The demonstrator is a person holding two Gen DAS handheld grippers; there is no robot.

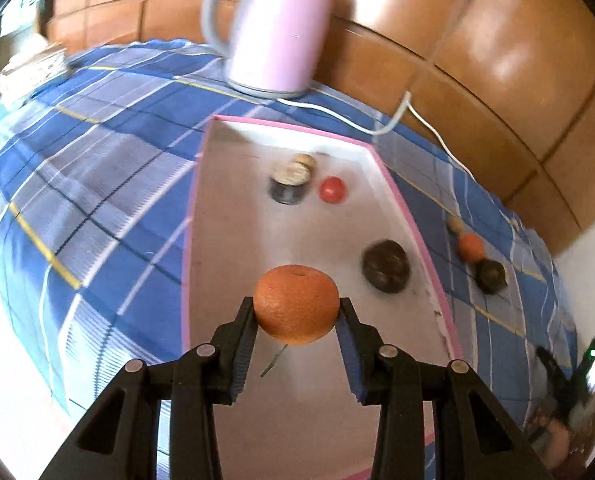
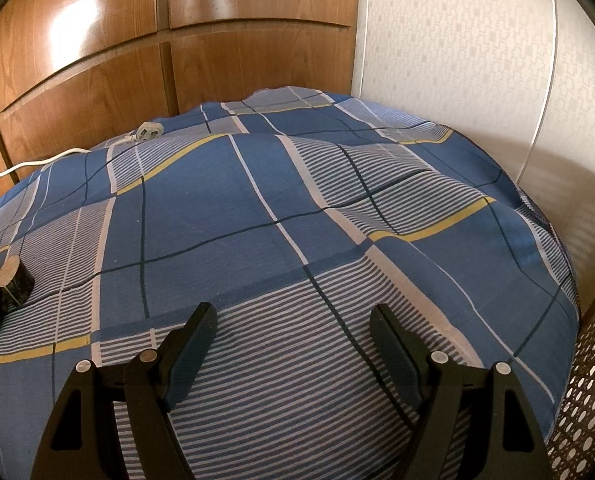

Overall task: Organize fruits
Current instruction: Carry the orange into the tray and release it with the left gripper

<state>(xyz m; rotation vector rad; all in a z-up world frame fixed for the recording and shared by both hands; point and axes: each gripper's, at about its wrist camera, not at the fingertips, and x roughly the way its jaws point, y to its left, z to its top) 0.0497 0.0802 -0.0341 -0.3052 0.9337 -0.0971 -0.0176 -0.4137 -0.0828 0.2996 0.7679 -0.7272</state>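
Above the pink-rimmed white tray point(image 1: 205, 200), a round orange fruit point(image 1: 296, 304) is clamped by the left gripper point(image 1: 297, 314) — the right gripper point(image 2: 293, 320) is held wide apart, empty, over the blue checked cloth point(image 2: 233, 208).

Glossy wood panels point(image 2: 97, 40), woven checked cloth point(image 2: 257, 220), dimpled matt orange point(image 1: 295, 304).

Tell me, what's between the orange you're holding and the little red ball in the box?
Only bare white box floor lies between the orange and the red ball, seen in the left wrist view.
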